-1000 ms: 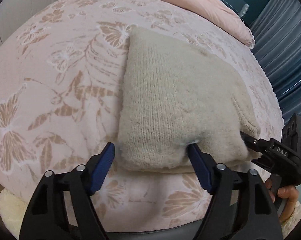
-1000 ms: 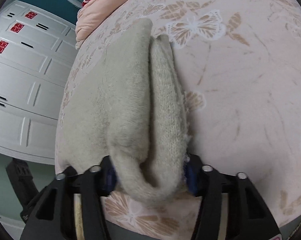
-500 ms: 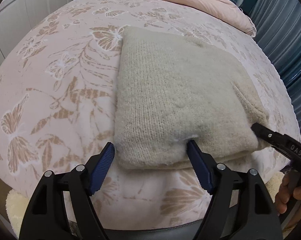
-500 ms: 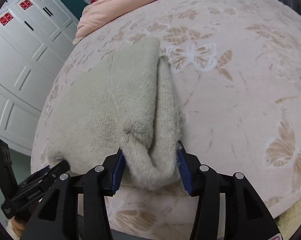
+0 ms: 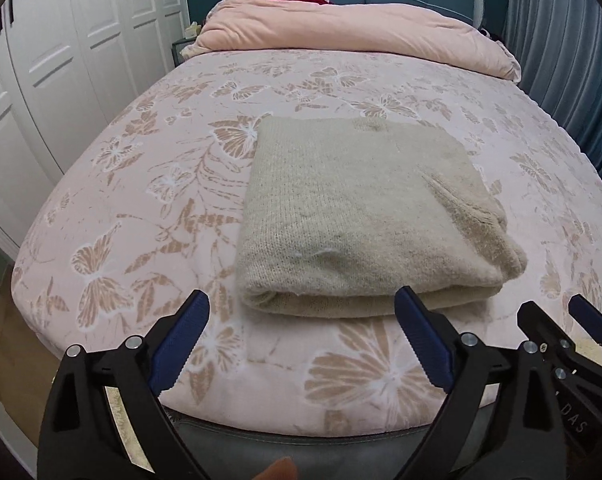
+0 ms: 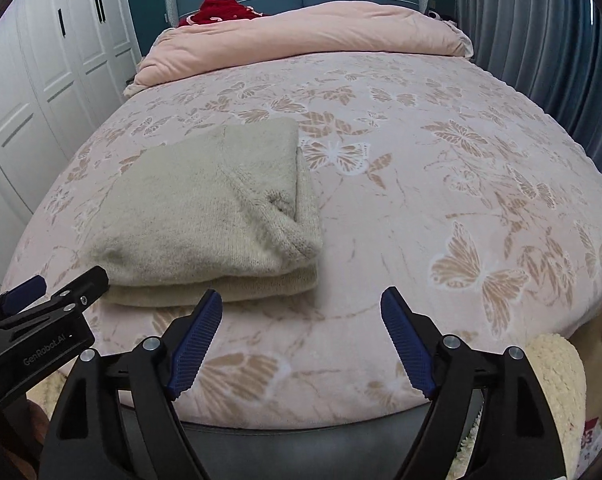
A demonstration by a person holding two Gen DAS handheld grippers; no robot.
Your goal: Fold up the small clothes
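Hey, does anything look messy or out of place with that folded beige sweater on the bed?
Mostly tidy. The sweater has one bunched fold at its near right corner, where layers do not lie flush.

From my left wrist view, the right gripper [image 5: 581,344] is cut off by the right edge, so I see only part of its black body and one blue pad, and a sliver of a hand [image 5: 279,470] is clipped at the bottom edge. In my right wrist view the left gripper [image 6: 41,292] runs off the left edge. The red bundle [image 6: 221,10] behind the far pink duvet [image 6: 301,36] is half hidden, and I cannot tell what it is.
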